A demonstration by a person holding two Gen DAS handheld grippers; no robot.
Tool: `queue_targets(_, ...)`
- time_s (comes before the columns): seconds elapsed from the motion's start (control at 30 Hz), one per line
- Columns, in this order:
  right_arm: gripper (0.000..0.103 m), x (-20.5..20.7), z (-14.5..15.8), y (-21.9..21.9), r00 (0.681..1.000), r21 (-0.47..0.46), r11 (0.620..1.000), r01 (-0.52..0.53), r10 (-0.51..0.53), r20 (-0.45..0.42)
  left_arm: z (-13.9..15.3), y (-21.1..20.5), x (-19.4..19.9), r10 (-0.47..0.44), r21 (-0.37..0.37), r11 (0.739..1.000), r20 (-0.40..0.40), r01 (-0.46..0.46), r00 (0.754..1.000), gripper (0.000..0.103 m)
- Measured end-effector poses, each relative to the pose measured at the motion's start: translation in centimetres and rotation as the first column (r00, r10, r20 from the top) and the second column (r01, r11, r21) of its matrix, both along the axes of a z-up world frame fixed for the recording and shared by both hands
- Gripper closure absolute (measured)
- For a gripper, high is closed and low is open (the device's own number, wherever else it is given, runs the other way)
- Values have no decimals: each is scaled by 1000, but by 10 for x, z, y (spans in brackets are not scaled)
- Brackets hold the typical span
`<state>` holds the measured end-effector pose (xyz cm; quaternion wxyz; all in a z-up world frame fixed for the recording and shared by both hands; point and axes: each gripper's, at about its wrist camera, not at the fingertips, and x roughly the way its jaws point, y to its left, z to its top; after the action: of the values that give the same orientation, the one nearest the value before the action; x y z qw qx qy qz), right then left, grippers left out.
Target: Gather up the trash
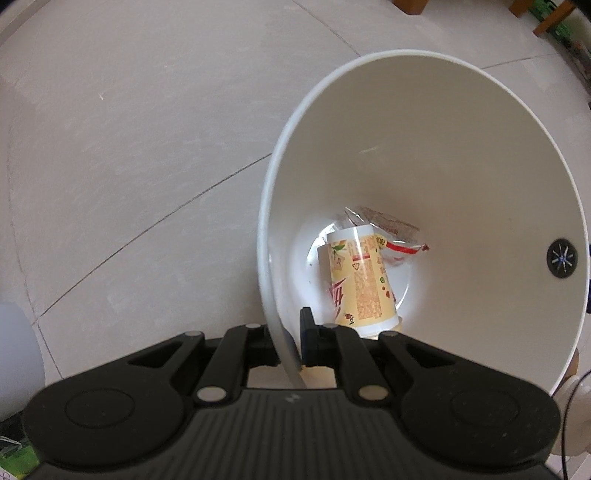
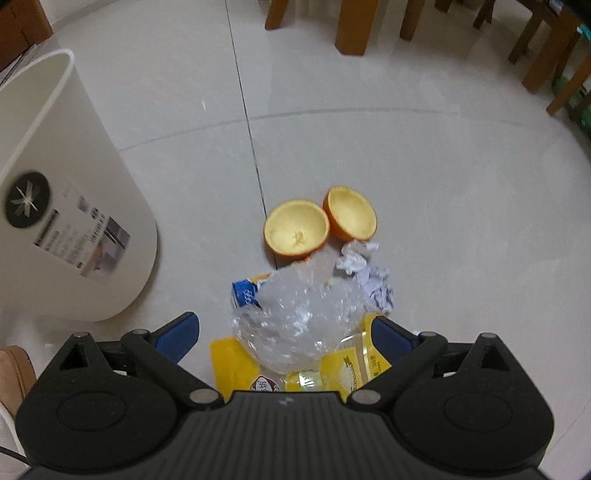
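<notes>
In the left wrist view my left gripper (image 1: 288, 345) is shut on the rim of the white bin (image 1: 443, 166), one finger inside and one outside. The bin is tilted, its mouth facing me. At its bottom lie a yellow printed paper cup (image 1: 364, 280) and a clear wrapper with red print (image 1: 395, 236). In the right wrist view my right gripper (image 2: 284, 338) is open, low over a trash pile on the floor. A crumpled clear plastic bag (image 2: 299, 314) lies between the blue fingers, on top of yellow wrappers (image 2: 236, 365). Beyond it are two orange peel halves (image 2: 295, 229), crumpled paper (image 2: 365, 273) and a blue-and-white carton (image 2: 245, 291).
The white bin (image 2: 74, 221) stands left of the pile in the right wrist view. Wooden furniture legs (image 2: 351, 26) line the far side of the tiled floor (image 2: 443, 166). A tan object (image 2: 14, 373) sits at the left edge.
</notes>
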<state>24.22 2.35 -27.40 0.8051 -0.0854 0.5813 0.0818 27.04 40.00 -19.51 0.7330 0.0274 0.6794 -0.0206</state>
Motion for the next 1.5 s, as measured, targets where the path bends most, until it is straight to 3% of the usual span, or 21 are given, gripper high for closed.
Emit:
queue_targets(0.4, 2, 16, -86, -19, 993, 30, 993, 111, -109, -49, -12, -6, 1, -68, 12, 998, -17, 68, 998, 94)
queue_targets(0.57, 3, 23, -108, -26, 986, 40, 987, 158, -156, -49, -15, -2, 1, -69, 3, 998, -18, 69, 997, 94)
queue_targets(0.8, 34, 22, -105, -27, 987, 9, 988, 155, -155, -50, -17, -2, 0, -75, 6, 997, -18, 75, 997, 94)
queue_targets(1.13, 38, 16, -36, -28, 991, -45, 991, 129, -130, -25, -16, 2, 1, -59, -18, 998, -19, 58, 998, 93)
queue_targets(1.5, 38, -3, 136, 21, 993, 19, 997, -74, 72, 92, -15, 9, 4, -20, -56, 998, -9, 19, 1000, 93)
